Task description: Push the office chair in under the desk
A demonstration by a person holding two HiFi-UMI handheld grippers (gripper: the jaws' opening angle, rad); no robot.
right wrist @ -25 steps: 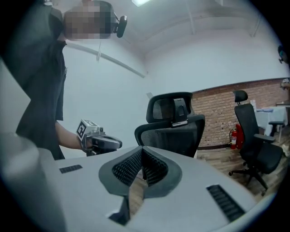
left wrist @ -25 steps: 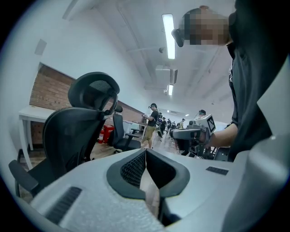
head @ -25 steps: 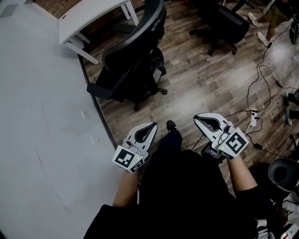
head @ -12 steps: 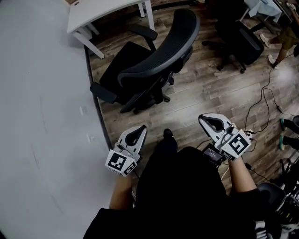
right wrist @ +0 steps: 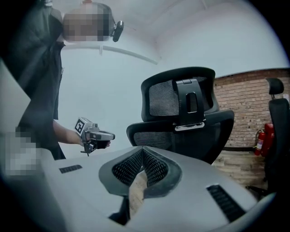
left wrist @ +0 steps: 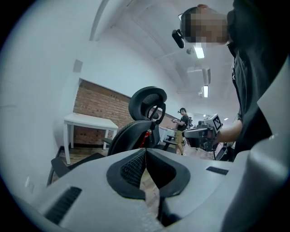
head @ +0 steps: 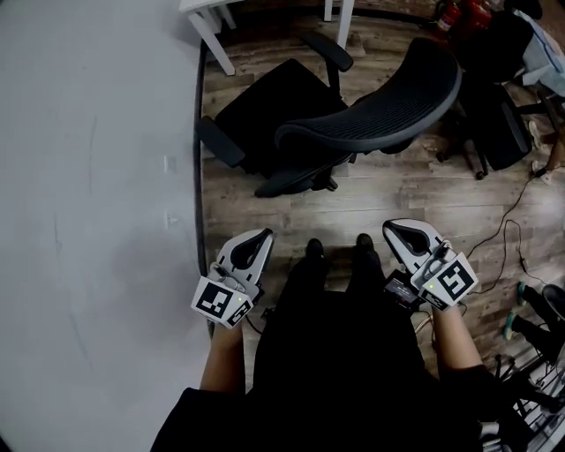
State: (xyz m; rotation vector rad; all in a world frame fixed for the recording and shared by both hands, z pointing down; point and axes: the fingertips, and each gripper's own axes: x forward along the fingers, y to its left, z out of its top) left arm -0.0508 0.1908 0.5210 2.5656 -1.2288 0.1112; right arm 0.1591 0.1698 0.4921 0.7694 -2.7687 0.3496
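office chair: seat faces desk, backrest broadside toward claws | left claw closed, empty | right claw closed, empty

A grey wall fills the left of the head view, with two small sockets on it. Wood-plank floor spans the centre. At upper right, a second black chair stands near a red fire extinguisher. A cable trails at right.

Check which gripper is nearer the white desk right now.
Left. The left gripper is beside the wall, on the white desk's side of the office chair, touching nothing. The right gripper is farther off, beyond the person's legs, facing the backrest.
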